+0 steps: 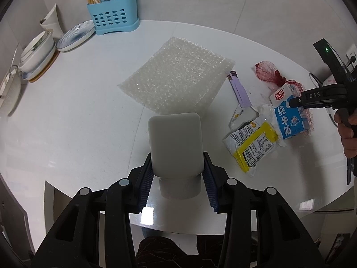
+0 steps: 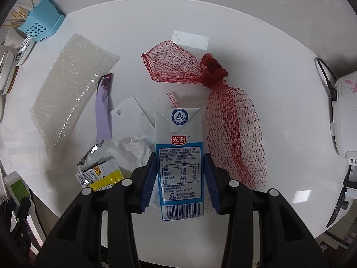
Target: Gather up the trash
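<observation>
Above the white table (image 2: 245, 33), the right gripper (image 2: 179, 178) clamps a blue-and-white milk carton (image 2: 179, 163) — its red badge reads 光明, with a Tetra Pak seal on the top flap — beside a red mesh bag (image 2: 234, 122). The left gripper (image 1: 177, 176) grips a plain white bottle (image 1: 176, 143), cap toward the camera.

glossy white round table (image 1: 89, 111), pale tiled floor (image 1: 223, 4)
</observation>
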`<act>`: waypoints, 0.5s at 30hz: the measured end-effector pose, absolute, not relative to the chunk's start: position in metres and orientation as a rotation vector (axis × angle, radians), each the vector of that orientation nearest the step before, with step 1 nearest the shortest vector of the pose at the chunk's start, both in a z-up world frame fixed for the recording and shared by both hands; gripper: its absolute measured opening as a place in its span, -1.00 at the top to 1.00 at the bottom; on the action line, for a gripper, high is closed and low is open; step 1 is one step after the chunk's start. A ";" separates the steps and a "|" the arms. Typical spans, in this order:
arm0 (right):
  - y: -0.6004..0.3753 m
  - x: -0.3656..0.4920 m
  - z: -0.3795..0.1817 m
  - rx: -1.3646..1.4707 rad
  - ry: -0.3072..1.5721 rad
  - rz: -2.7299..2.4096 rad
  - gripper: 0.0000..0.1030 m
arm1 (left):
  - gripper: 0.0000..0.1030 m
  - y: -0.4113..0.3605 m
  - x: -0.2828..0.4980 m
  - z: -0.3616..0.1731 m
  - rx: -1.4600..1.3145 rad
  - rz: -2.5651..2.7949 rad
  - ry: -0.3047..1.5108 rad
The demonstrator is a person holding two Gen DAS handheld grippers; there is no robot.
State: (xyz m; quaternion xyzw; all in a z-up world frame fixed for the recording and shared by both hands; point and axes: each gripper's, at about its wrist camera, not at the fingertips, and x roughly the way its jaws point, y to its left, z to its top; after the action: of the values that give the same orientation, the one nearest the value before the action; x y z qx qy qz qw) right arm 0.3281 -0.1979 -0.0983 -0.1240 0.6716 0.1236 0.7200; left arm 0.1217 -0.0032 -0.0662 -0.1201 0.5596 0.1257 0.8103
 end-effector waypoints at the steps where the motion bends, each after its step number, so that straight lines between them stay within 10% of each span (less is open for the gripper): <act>1: -0.198 0.327 -0.096 -0.274 1.481 0.274 0.24 | 0.20 -0.004 0.122 -0.066 -0.257 0.270 1.195; 15: -0.212 0.304 -0.039 -0.238 1.375 0.326 0.24 | 0.20 -0.006 0.120 -0.053 -0.234 0.263 1.175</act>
State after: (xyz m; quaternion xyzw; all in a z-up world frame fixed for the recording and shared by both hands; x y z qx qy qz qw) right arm 0.3035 -0.2120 -0.0391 -0.1093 0.6300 0.1496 0.7542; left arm 0.1201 -0.0062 -0.0528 -0.1098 0.5512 0.1233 0.8178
